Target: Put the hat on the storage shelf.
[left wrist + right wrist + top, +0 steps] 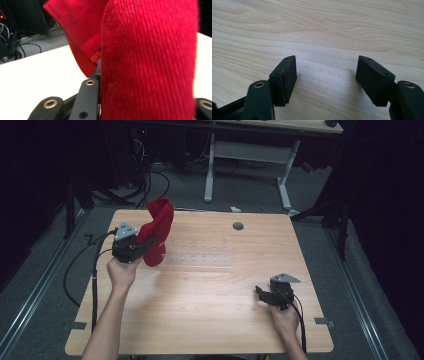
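1. Two tools: the left tool (pixel 142 246) pinches the red cloth (pixel 157 231), which drapes just above the worktop (pixel 210 285), probably for laying flat.
2. The right tool (pixel 261 291) waits empty, jaws wide, well apart from the cloth.

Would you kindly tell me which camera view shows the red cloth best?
The high view: the whole red cloth shows there, held up over the table by the left gripper. The left gripper view shows a blurred close-up of its ribbed fabric; the right gripper view shows bare tabletop.
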### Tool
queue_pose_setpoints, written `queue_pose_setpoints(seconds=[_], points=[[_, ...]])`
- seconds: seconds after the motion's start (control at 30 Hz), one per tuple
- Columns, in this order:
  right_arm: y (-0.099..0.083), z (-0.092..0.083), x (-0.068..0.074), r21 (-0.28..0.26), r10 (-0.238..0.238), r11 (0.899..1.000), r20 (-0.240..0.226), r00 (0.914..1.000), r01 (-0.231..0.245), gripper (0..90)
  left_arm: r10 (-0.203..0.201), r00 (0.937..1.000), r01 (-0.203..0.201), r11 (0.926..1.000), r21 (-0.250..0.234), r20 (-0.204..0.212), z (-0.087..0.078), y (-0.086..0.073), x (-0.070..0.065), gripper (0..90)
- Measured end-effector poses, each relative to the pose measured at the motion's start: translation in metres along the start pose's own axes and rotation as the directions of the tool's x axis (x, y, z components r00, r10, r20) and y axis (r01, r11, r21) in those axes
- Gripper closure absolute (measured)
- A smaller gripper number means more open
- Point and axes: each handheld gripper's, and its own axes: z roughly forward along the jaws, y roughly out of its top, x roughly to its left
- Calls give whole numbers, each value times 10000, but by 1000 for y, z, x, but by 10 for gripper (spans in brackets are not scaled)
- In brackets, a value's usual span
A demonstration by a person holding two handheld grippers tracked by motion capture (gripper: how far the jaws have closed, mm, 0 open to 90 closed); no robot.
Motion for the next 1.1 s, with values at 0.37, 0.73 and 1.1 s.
queue_pose_setpoints(seconds=[0.37,0.73,1.1], points=[[0,0,0,1,1,10000,-1,10000,-1,332,347,9974,-336,9993,178,-634,-8,-5,1,552],[0,0,0,0,-1,10000,-1,10000,1,332,250,9949,-269,9995,-184,-981,-28,-3,-1,396],[0,0,0,2,5,10000,-4,10000,-5,332,-181,9943,153,9995,-274,-1055,-50,-6,2,370]])
